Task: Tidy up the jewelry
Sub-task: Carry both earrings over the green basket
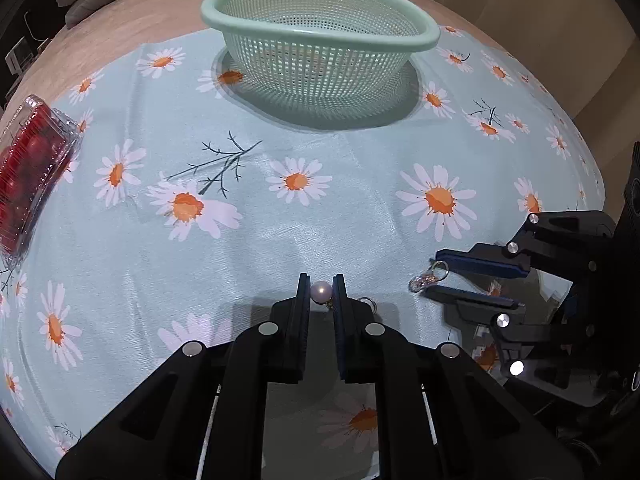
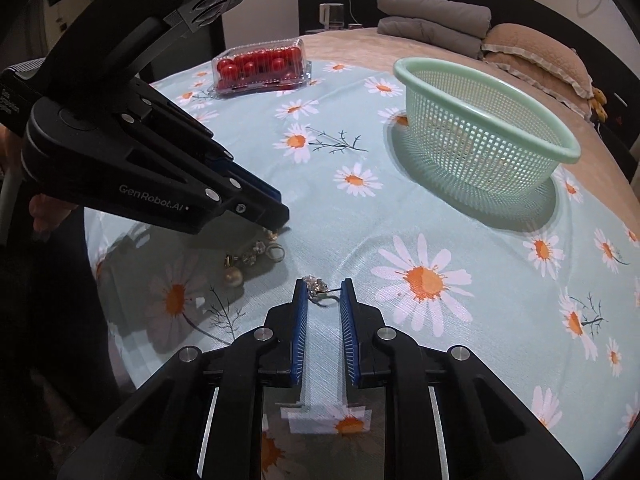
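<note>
Jewelry sits in two small lots on a pale blue cloth printed with white-and-orange daisies [image 1: 256, 240], which is spread over a bed. Landmark: the mint-green perforated plastic basket [image 1: 320, 60], upright on the cloth on the far side of both lots.

Left hand-held gripper [image 1: 322, 294]: jaws narrowed to a slim gap, pads pressing either side of a round, pale pearl bead [image 1: 321, 292]. Bead lies at cloth level, well short of the basket, on the near side of it. A thin gold-coloured ring [image 1: 366, 302] shows just beside the right finger.

Right hand-held gripper [image 2: 324, 292]: jaws likewise nearly together, with a small sparkling crystal piece with a thin silver ring [image 2: 316, 286] between the tips. It touches the left pad; contact with the right pad cannot be told from either view. Piece is on the cloth, near side of the basket and well apart from it.

More jewelry in the right wrist view: a gold-toned pearl with clear stones and a ring [image 2: 248, 264], lying in shadow under the left hand-held gripper, farther from the basket than the crystal piece.

Clear plastic clamshell box of red cherry tomatoes [image 2: 260, 66] rests on the cloth, well to the left of the basket. Folded grey blankets [image 2: 432, 20] lie on the bed beyond the basket.
</note>
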The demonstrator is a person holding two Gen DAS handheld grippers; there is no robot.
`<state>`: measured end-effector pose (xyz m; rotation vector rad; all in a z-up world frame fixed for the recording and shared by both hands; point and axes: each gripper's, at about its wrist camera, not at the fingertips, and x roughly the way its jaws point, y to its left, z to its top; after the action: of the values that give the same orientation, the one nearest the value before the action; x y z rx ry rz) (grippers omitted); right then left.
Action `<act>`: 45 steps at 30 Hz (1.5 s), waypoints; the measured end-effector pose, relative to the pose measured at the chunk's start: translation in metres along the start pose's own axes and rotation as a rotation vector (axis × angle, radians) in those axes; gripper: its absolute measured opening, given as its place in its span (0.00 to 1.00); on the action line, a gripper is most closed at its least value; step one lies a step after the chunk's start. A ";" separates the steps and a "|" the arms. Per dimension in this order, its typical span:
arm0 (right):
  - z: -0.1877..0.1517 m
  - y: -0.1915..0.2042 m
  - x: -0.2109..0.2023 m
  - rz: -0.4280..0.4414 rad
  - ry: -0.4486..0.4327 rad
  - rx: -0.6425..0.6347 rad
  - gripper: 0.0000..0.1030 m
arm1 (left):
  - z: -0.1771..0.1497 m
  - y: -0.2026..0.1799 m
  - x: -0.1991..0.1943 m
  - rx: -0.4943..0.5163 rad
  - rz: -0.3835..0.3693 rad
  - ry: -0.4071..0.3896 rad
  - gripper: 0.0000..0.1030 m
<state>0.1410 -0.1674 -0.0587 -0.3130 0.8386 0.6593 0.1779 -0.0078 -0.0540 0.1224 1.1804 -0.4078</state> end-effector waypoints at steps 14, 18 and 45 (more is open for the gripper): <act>0.032 -0.053 -0.055 -0.080 -0.093 0.034 0.16 | 0.048 0.014 -0.051 0.006 0.039 -0.112 0.11; 0.049 -0.069 -0.068 -0.106 -0.125 0.031 0.16 | 0.069 0.018 -0.061 0.002 0.044 -0.144 0.11; 0.121 -0.163 0.011 -0.095 -0.128 0.078 0.16 | 0.191 0.030 0.018 0.099 0.056 -0.101 0.11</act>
<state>0.3231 -0.2262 0.0103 -0.2361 0.7207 0.5506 0.3610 -0.0428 -0.0008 0.2176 1.0557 -0.4183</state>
